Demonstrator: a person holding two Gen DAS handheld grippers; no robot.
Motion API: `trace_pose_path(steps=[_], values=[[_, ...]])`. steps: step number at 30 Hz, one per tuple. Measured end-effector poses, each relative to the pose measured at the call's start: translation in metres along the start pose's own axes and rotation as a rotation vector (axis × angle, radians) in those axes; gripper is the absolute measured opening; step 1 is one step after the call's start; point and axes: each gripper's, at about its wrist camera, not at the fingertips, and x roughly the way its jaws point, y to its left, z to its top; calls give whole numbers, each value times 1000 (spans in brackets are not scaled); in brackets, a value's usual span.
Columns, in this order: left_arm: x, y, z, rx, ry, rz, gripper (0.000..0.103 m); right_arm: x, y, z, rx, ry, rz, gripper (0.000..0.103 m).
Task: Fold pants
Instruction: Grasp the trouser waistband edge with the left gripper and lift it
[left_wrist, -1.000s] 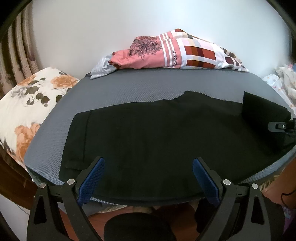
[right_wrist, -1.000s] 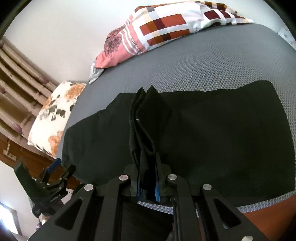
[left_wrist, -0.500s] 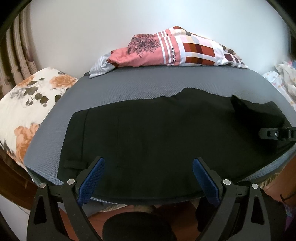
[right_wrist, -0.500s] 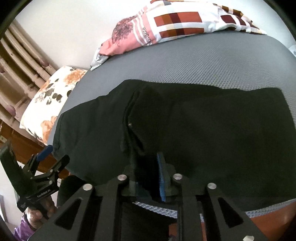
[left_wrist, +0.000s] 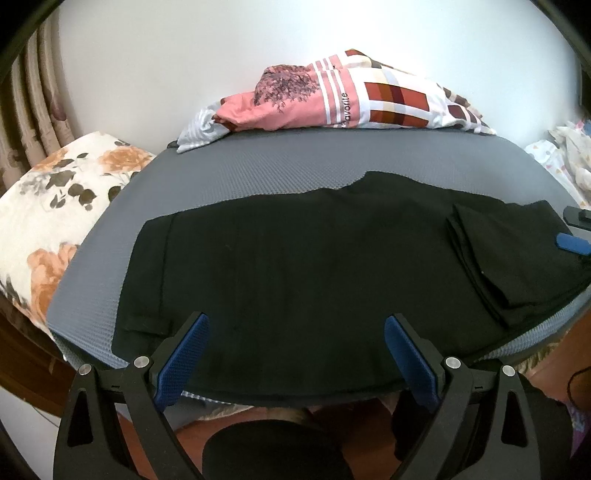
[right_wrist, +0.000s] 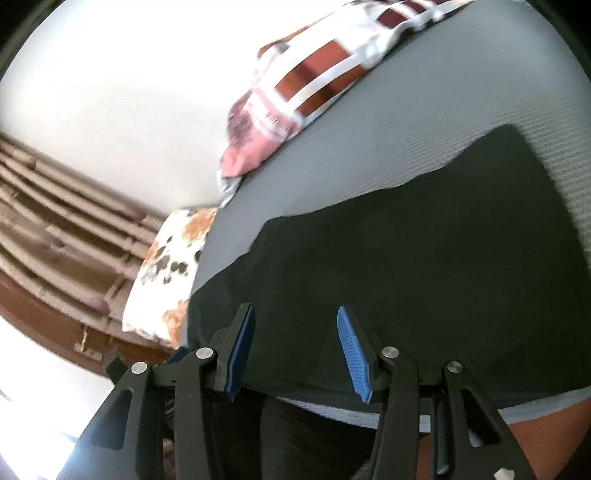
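Observation:
Black pants lie flat across the grey mattress, waistband at the left. The leg end is folded back over itself at the right. My left gripper is open and empty, above the near edge of the pants. My right gripper is open and empty over the pants near their front edge; one blue pad of it shows at the right edge of the left wrist view.
A pink and checked blanket lies bunched at the far edge of the mattress by the white wall. A floral pillow sits at the left. Light bedding is at the far right. Curtains hang left.
My right gripper has opened and let go of the pant leg end, which now lies folded flat on the pants. It has drawn back. The left gripper has barely moved.

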Motion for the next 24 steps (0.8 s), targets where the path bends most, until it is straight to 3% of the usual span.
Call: trace_pose_path(steps=[4, 9, 13, 16, 20, 24], values=[[-2, -4, -1, 18, -2, 3, 95, 15, 5, -4, -26, 36, -14, 45], [-2, -6, -1, 19, -1, 2, 95, 37, 23, -19, -141, 92, -41, 45], [1, -1, -1, -14, 13, -9, 95, 59, 33, -35, -255, 174, -116, 41], [0, 5, 0, -32, 10, -13, 95, 59, 43, -40, -325, 181, -124, 41], [-4, 15, 5, -44, -6, -3, 95, 47, 46, -33, -292, 148, -75, 41], [-17, 49, 16, -104, -54, -8, 95, 45, 43, -33, -249, 137, -55, 41]])
